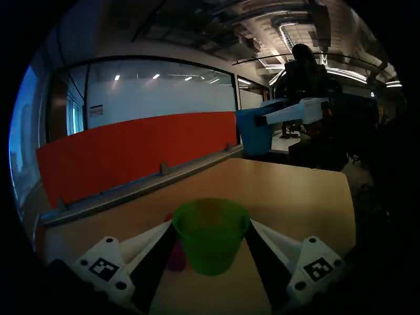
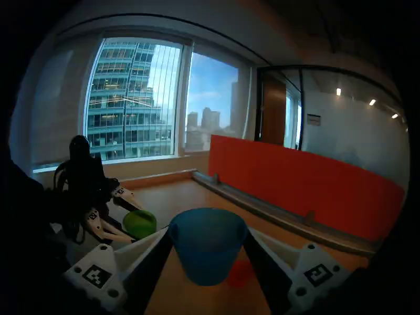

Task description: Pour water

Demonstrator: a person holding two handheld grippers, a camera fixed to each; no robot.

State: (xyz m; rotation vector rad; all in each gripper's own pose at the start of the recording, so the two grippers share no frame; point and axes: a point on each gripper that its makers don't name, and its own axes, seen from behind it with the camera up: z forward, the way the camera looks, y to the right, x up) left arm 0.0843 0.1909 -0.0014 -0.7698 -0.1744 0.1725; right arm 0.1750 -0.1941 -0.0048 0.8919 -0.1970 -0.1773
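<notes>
In the left gripper view, a translucent green plastic cup (image 1: 211,239) stands upright at the lower centre of the frame. It is clamped between the two white fingers of the left hand-held gripper (image 1: 211,227), whose inner faces press against its sides just under the rim. A small magenta thing (image 1: 177,258), too hidden to identify, lies on the pale wooden bench (image 1: 294,194) just left of the cup's base. In the upper right of the same frame, an opaque blue plastic cup (image 1: 253,134) hangs upright beyond the bench's far edge, held by the fingers of the right hand-held gripper (image 1: 258,119). A long orange partition panel (image 1: 136,149) runs along the bench's left edge, with a frosted glass wall (image 1: 157,94) above it. In the right gripper view the blue cup sits at the lower centre, gripped from both sides by that hand-held gripper's white fingers. A small red round thing (image 2: 241,273) lies on the bench at the lower right of the cup. The green cup appears at the lower left of this frame, well apart from the blue one. Whether either cup holds water cannot be told. A large window (image 2: 136,100) in the upper left of this frame shows tall buildings.
</notes>
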